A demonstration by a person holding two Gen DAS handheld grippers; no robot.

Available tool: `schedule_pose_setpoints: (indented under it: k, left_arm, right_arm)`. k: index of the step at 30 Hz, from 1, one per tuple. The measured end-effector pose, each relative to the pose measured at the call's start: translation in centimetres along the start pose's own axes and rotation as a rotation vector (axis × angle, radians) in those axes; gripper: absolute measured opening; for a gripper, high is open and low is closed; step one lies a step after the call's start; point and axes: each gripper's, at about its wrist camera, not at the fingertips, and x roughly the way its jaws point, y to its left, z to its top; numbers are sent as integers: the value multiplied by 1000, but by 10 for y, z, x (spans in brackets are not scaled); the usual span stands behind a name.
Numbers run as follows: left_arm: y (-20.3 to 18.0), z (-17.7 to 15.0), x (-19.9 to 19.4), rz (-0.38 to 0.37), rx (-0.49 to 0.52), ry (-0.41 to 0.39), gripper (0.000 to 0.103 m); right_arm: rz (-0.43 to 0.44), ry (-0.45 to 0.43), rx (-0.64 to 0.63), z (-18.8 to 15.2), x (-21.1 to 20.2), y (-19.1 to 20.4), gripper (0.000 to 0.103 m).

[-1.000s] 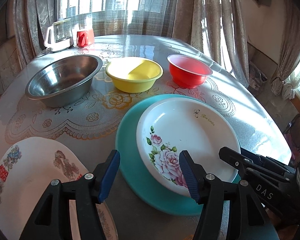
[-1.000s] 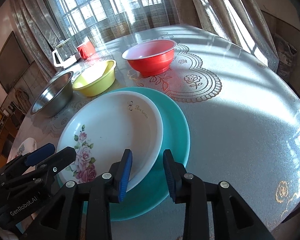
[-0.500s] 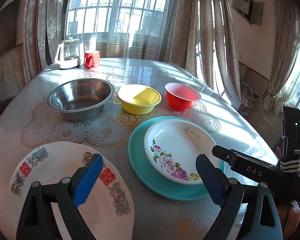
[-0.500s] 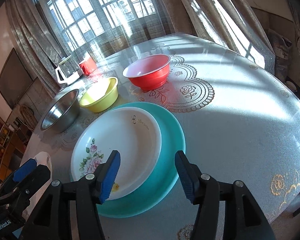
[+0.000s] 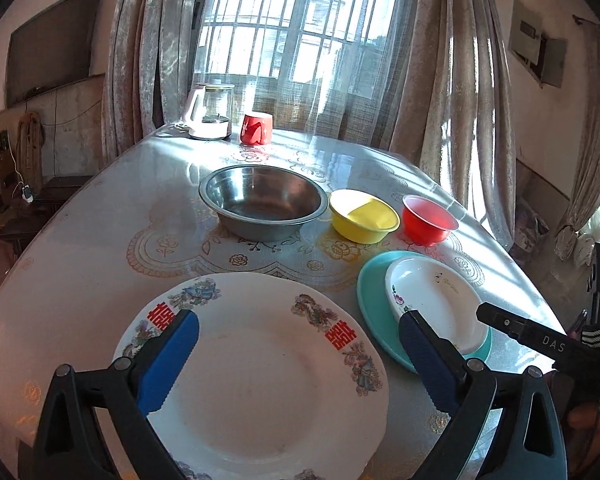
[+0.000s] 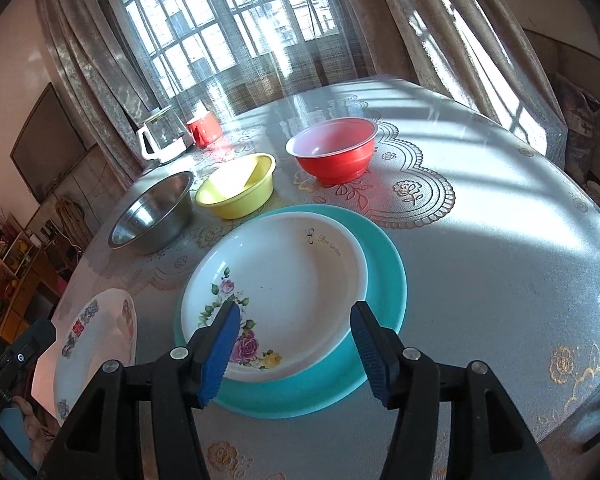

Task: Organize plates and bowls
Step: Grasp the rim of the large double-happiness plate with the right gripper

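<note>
A white rose plate (image 6: 276, 292) lies on a teal plate (image 6: 384, 264) near the table's front; both show in the left wrist view, rose plate (image 5: 440, 304) on teal plate (image 5: 370, 292). A large white plate with red characters (image 5: 268, 376) lies to their left and shows in the right wrist view (image 6: 96, 344). Behind stand a steel bowl (image 5: 262, 200), a yellow bowl (image 5: 362, 216) and a red bowl (image 5: 428, 220). My left gripper (image 5: 296, 360) is open above the large plate. My right gripper (image 6: 294, 344) is open above the rose plate's near edge.
A glass kettle (image 5: 212, 112) and a red cup (image 5: 256, 128) stand at the table's far edge by the curtained window. The table (image 6: 500, 260) has a lace-patterned cover. Shelves and furniture stand left of the table.
Both grippers have opened wide and pulled back and up from the rose plate. The left gripper has swung left over the large white plate.
</note>
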Motion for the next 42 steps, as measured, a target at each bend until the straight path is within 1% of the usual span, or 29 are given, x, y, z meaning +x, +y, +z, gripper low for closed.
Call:
schedule_pose_setpoints:
  k: [2, 6, 8, 10, 12, 14, 19, 21, 25, 30, 33, 36, 37, 39, 42]
  left_arm:
    - [14, -1, -3, 29, -27, 0, 101]
    - [42, -2, -10, 61, -78, -8, 102]
    - [54, -3, -14, 86, -93, -21, 103]
    - [67, -4, -18, 96, -110, -28, 103]
    - [79, -6, -20, 102, -127, -22, 103]
    - [90, -8, -21, 92, -153, -15, 103]
    - [111, -17, -24, 87, -168, -7, 103]
    - [119, -21, -23, 92, -190, -1, 103]
    - [135, -29, -17, 69, -248, 32, 103]
    - [142, -36, -7, 62, -287, 69, 101]
    - [140, -39, -5, 28, -289, 65, 100]
    - [135, -39, -1, 25, -276, 66, 100]
    - [135, -39, 2, 26, -279, 73, 100]
    - [137, -40, 10, 6, -289, 95, 100]
    - [141, -44, 19, -17, -330, 134, 90]
  right_arm:
    - [58, 11, -14, -2, 0, 9, 58]
    - [217, 36, -56, -7, 0, 37, 59]
    - [277, 59, -79, -11, 3, 50, 67]
    - [339, 96, -105, -17, 8, 64, 68]
    - [413, 159, -124, -26, 18, 76, 71]
    - [446, 212, -119, -34, 28, 84, 72]
    - [450, 280, -93, -48, 43, 91, 73]
    - [452, 285, -99, -50, 45, 92, 73]
    - [453, 299, -98, -51, 50, 94, 73]
    - [438, 306, -83, -52, 58, 94, 73]
    - [424, 310, -82, -53, 61, 92, 73]
    - [417, 290, -89, -52, 62, 93, 73]
    - [421, 287, -89, -52, 62, 94, 73]
    - [417, 278, -99, -52, 64, 97, 73]
    - [409, 262, -118, -53, 65, 102, 73]
